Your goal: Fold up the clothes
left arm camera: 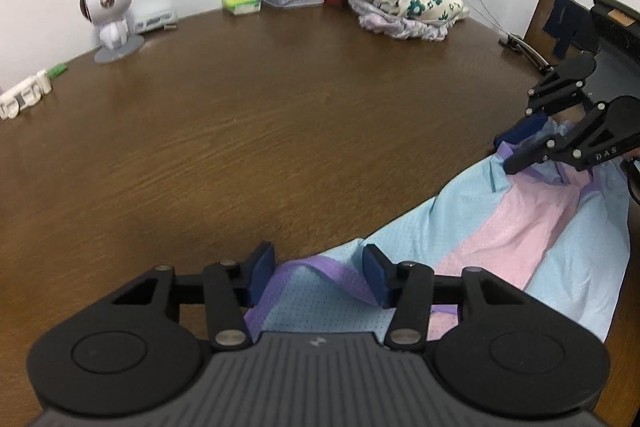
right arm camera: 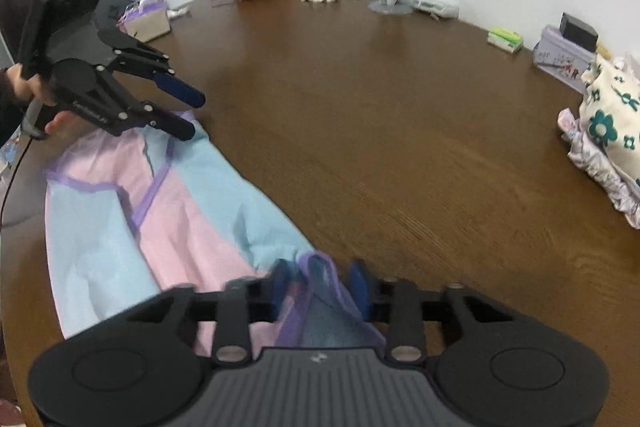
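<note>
Your left tongs stand parted around a purple-trimmed corner of the blue-and-pink garment, pads not yet pinching; your right tongs straddle the opposite corner, likewise apart. The garment lies spread along the near edge of the bench. Close squarely on both hems and keep the edge taut between them.
</note>
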Available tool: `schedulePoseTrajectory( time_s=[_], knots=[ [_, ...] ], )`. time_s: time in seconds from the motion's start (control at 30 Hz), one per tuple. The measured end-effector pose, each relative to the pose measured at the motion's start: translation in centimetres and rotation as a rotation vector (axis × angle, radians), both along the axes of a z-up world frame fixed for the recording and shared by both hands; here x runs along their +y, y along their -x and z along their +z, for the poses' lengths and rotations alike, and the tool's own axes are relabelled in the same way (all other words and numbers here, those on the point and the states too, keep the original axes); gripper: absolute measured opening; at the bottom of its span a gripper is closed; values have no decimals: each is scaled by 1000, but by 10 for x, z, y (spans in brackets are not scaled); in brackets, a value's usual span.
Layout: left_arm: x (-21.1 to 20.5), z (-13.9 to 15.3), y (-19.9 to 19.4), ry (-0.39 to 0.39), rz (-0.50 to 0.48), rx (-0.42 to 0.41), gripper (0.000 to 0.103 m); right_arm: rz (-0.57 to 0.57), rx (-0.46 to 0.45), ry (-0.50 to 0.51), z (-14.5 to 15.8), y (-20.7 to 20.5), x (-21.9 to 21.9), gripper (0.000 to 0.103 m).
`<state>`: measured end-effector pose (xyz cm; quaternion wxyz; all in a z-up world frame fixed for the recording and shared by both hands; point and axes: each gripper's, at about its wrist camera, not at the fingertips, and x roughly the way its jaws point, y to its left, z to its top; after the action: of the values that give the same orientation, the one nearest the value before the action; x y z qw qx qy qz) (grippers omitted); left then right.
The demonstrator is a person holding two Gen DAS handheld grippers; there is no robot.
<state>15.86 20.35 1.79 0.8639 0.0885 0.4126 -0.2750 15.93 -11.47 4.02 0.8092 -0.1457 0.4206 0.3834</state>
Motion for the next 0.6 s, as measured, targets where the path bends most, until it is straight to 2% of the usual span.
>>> schedulePoseTrajectory(
  time_s=[0.03, 0.07, 0.1, 0.23, 0.3, 0.37, 0.47, 0.53, 0.6],
  knots=[
    [2, 0, 2, 15, -4, -7, 44, 7, -3, 3, 0, 2, -1, 14],
    [4, 1, 2, 35, -17, 6, 22, 12, -4, 4, 0, 2, -1, 10],
    [6, 1, 2, 53, -30, 18, 7, 17, -5, 6, 0, 3, -2, 9],
    [-3, 9, 17, -3, -66, -58, 7, 32, -68, 40, 5, 11, 5, 6],
    [-4, 21, 45, -17, -51, -125, 7, 36, -126, 27, 17, 24, 2, 6],
    [-5, 33, 73, -31, -35, -192, 7, 103, -191, -27, 32, 42, -7, 6],
    [-7, 50, 116, -52, -12, -291, 7, 260, -307, -44, 47, 81, -22, 6],
    [-8, 40, 147, -61, -8, -270, 8, 354, -319, -27, 45, 107, -28, 6],
    [-5, 22, 167, -100, 37, -220, 10, 421, -300, 36, 32, 128, -27, 6]
  ],
)
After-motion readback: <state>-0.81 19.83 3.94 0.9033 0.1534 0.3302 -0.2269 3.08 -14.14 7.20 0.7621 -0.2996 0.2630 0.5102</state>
